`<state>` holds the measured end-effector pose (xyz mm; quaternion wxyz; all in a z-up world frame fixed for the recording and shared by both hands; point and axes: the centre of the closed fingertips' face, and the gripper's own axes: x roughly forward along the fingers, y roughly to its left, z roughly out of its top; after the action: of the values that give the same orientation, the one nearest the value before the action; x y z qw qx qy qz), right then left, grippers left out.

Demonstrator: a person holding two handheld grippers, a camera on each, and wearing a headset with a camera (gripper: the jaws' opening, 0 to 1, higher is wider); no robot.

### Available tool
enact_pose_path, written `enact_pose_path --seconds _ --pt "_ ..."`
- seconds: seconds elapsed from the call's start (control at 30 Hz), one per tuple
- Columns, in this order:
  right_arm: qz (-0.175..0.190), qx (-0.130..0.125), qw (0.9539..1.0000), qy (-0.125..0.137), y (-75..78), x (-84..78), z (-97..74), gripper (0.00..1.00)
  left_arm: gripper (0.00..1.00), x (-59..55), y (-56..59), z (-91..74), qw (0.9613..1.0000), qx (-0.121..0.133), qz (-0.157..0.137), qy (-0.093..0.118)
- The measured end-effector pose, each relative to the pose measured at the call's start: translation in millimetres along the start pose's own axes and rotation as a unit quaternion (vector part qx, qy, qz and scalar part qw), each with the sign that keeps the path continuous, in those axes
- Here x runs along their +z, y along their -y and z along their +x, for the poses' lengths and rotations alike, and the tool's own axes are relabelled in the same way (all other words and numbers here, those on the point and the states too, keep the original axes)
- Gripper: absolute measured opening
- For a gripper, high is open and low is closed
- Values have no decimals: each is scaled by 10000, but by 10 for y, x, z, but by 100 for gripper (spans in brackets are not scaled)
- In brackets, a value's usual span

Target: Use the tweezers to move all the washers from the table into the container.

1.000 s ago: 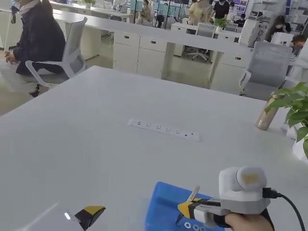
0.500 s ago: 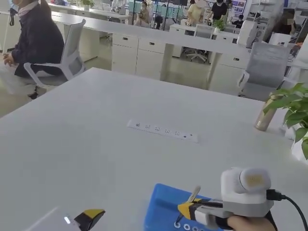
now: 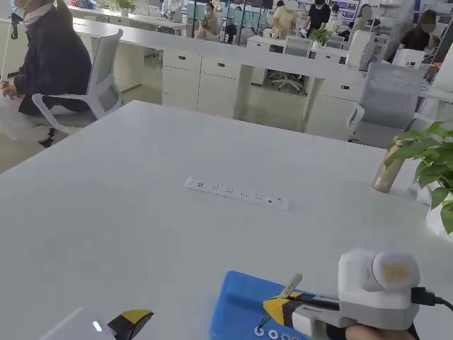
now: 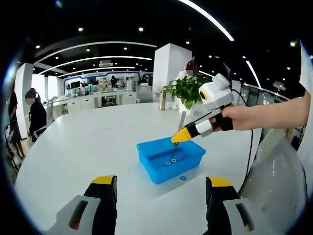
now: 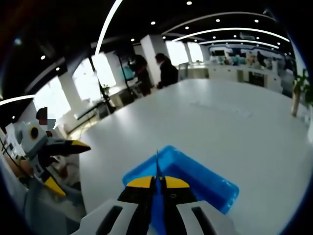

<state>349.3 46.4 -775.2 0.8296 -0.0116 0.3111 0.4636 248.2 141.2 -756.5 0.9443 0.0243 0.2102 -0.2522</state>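
Head view crops the blue container (image 3: pixel 237 297) at the bottom edge, so only a few washers (image 3: pixel 274 333) in it show. The right gripper (image 3: pixel 277 306) has its jaws closed on the tweezers (image 3: pixel 290 284), whose tips are hidden there. In the left gripper view the tips dip among the washers in the container, too small to tell if one is pinched. One washer (image 4: pixel 182 178) lies on the table (image 4: pixel 98 147) just beside the container. The left gripper (image 4: pixel 161 181) is spread wide and holds nothing. Since a second ago the camera has drifted; the right gripper stays clamped over the container.
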Motion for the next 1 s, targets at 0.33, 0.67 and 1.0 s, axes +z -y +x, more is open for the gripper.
enact_pose_path --seconds 0.33,0.67,1.0 --pt "263 -7 9988 423 -140 96 -184 3 74 2 -21 -4 10000 39 -34 19" --pt "350 176 9986 349 -295 -92 -212 3 74 -3 -10 1 10000 20 -10 0" --pt "-172 128 9997 -63 -360 -331 -140 3 74 -6 -19 2 10000 41 -7 -5"
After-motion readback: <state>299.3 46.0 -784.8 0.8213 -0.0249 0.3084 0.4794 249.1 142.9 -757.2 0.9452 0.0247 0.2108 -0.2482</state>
